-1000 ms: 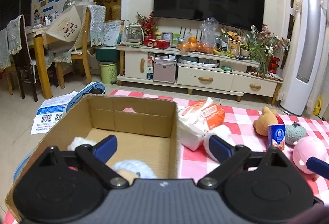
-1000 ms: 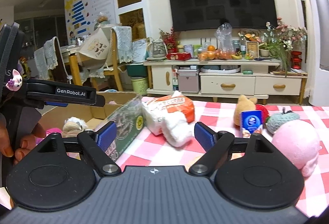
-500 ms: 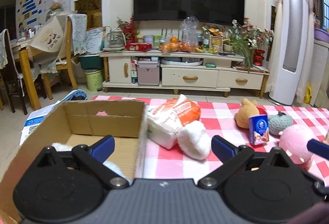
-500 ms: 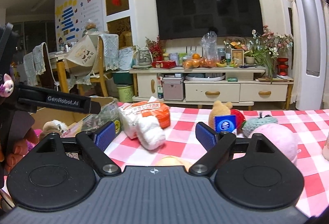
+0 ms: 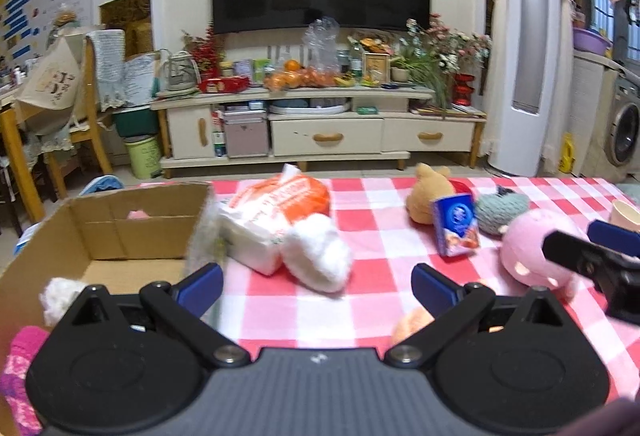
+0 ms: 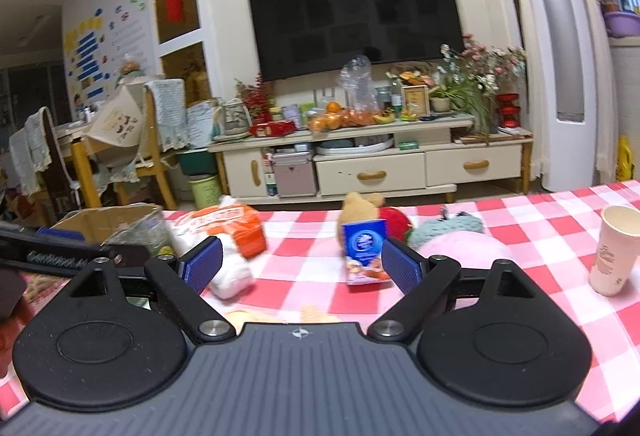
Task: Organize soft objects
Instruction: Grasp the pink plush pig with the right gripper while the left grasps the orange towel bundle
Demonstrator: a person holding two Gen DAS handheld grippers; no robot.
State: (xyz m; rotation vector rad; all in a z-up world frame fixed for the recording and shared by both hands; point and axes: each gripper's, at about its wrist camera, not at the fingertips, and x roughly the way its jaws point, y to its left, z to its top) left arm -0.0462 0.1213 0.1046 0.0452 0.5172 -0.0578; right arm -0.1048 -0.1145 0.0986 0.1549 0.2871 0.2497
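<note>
One cardboard box [image 5: 120,232] sits at the bench's [image 5: 372,276] left edge, top open, with two soft things showing inside: a white fluffy toy [image 5: 60,294] and a pink knit piece [image 5: 20,368]. On the checked cloth lie one orange-and-white tissue pack [image 5: 272,211] with a white plush [image 5: 320,256] touching it, one tan bear [image 5: 426,199], one blue carton [image 5: 456,230] upright just beside the bear, one grey-green knit toy [image 5: 504,207], one pink plush [image 5: 532,252] and one paper cup [image 6: 614,250] (well apart, near the right edge). The left tongs [image 5: 316,286] are spread wide and empty over bare cloth between box and pink plush. The right tongs [image 6: 300,268] are likewise spread, holding nothing, the carton seen between their tips.
</note>
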